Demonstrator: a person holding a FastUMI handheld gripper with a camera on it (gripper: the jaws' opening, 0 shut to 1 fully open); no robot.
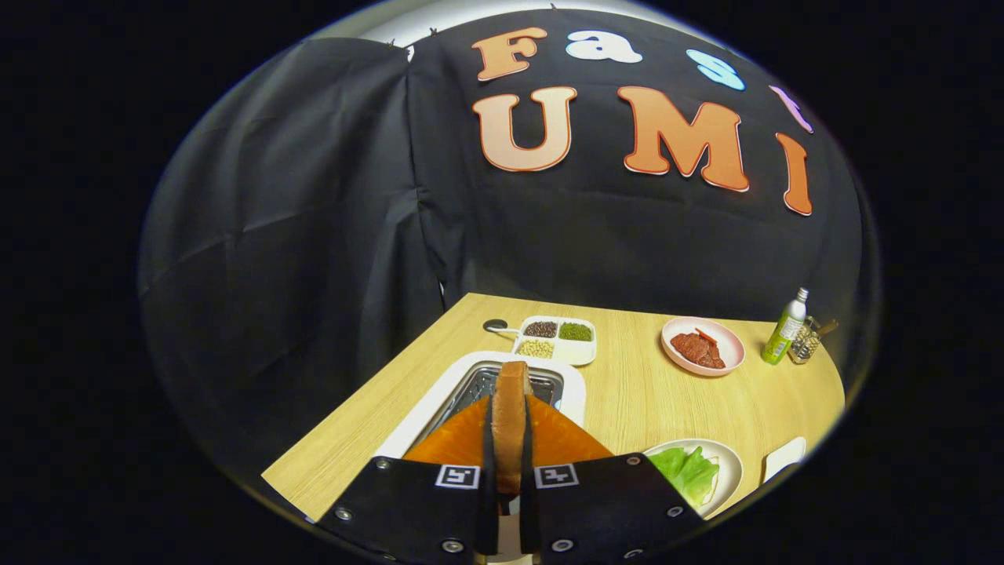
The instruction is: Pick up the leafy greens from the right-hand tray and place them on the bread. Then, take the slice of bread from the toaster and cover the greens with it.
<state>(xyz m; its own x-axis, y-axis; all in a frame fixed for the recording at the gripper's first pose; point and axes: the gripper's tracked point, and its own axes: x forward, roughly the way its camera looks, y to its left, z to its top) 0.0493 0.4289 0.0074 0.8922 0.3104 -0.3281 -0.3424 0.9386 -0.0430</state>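
My gripper (508, 439) is shut on a slice of bread (511, 408), held on edge between both fingers. The slice hangs above the white toaster (576, 388), whose metal slot (482, 384) lies just beyond the fingertips. To the right of the fingers a white plate (729, 463) carries leafy greens (690, 471); whether bread lies under them I cannot tell.
Beyond the toaster stands a white divided tray (584, 353) with beans and seeds, with a spoon (496, 326) at its left. Farther right are a pink plate of red meat slices (702, 345), a green bottle (786, 326) and a small rack (808, 341). A white tray corner (784, 455) shows at the near right.
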